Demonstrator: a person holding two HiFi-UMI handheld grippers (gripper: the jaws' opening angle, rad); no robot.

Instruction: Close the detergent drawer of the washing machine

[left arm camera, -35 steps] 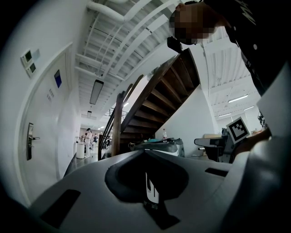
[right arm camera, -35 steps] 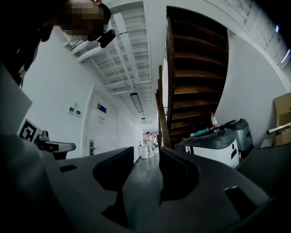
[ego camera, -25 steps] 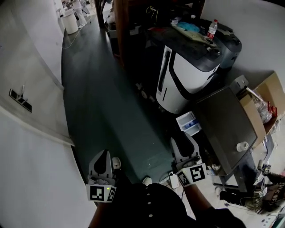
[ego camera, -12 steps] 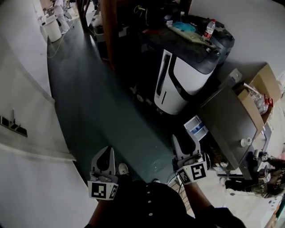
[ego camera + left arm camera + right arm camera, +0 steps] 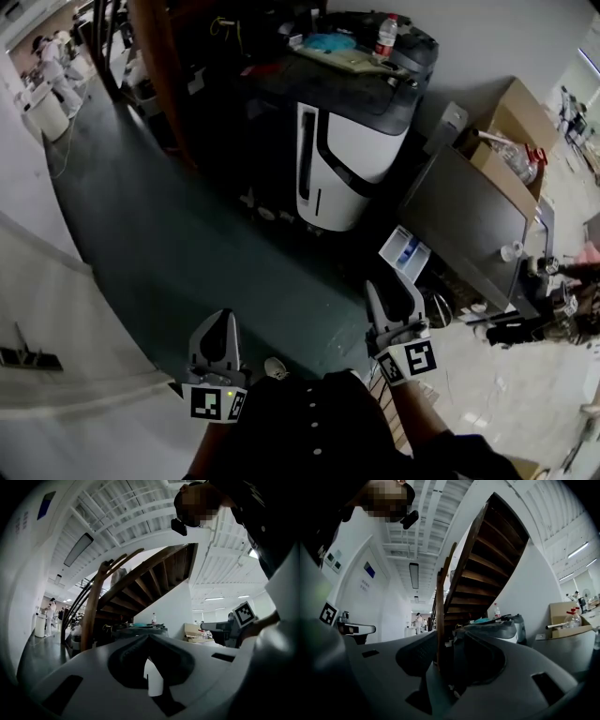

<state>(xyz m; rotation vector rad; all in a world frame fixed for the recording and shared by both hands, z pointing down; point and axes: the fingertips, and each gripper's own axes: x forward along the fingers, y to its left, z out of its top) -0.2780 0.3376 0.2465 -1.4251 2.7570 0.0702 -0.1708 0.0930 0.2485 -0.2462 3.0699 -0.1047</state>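
**Drawer** (image 5: pixel 405 251)
- Place: pulled out from the near left face of the washer (image 5: pixel 469 211), hanging over the dark floor (image 5: pixel 187 234).
- It lies just beyond my right gripper (image 5: pixel 388 287), a little right of the line its tips point along. There is a clear gap between them and no contact.
- From my left gripper (image 5: pixel 223 317) it is well apart, off to the far right.
- Look: a white tray, open on top, set slantwise in the head view. Part of the inside is blue, and the near left end is plain white. I cannot count the compartments.

**Washer**
- A dark grey box with a flat top.
- A small white cup (image 5: pixel 511 251) stands near the right edge of that top.

**Right gripper** (image 5: pixel 447 634)
- The jaws are spread, with nothing between them.
- In the right gripper view, only a wooden stair post (image 5: pixel 439 616) far off shows through the gap.

**Left gripper** (image 5: pixel 147 637)
- The tips are drawn together on nothing.
- It is held over the floor on the near left.

**Neighbours**
- A white-and-black machine (image 5: pixel 342 150) stands to the far left of the washer, with a bottle (image 5: pixel 385 36) on its dark top.
- A cardboard box (image 5: pixel 511 131) sits on the washer's far right side.
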